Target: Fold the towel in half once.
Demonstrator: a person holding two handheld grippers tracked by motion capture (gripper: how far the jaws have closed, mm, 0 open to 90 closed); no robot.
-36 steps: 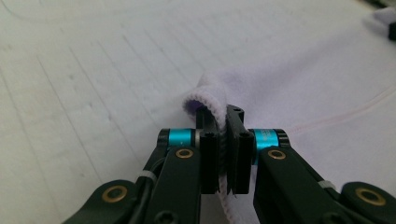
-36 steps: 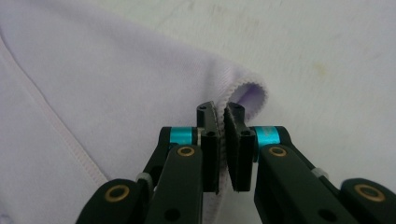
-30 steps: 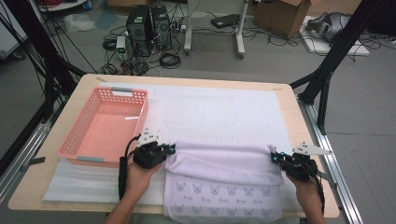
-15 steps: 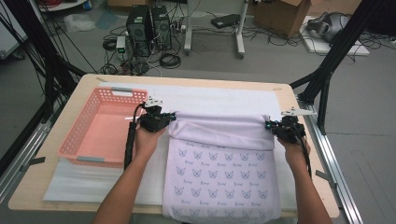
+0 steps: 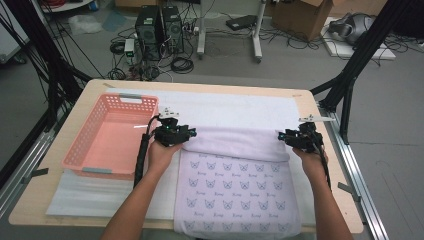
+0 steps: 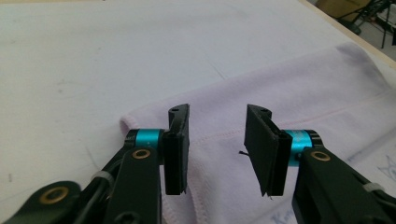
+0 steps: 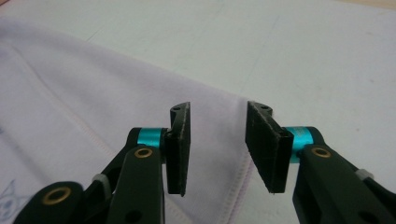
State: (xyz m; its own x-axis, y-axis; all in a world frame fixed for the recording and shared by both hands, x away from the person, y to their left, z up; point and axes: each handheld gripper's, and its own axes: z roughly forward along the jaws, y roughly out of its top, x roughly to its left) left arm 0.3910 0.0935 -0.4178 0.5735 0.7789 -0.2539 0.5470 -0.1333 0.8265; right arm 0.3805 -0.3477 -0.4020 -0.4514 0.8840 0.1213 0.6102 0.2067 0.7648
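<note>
A pale lilac towel (image 5: 235, 195) with small printed figures lies on the white mat, and its far end is folded over into a plain band (image 5: 235, 142). My left gripper (image 5: 189, 134) is at the band's left corner and my right gripper (image 5: 282, 136) is at its right corner. In the left gripper view, the left gripper (image 6: 217, 114) has just been opening; the towel (image 6: 299, 93) lies under the jaws, not pinched. In the right gripper view, the right gripper (image 7: 218, 112) has also just been opening above the towel's hemmed corner (image 7: 93, 93), with nothing pressed between its pads.
A pink plastic basket (image 5: 107, 145) stands empty just left of my left hand. The white mat (image 5: 240, 107) covers most of the wooden table (image 5: 200, 85). Black frame legs, computers and cables are on the floor beyond the far edge.
Both grippers carried the towel's folded edge away from the person, then stopped. Their jaws went from shut on the cloth to open, and the band now lies flat.
</note>
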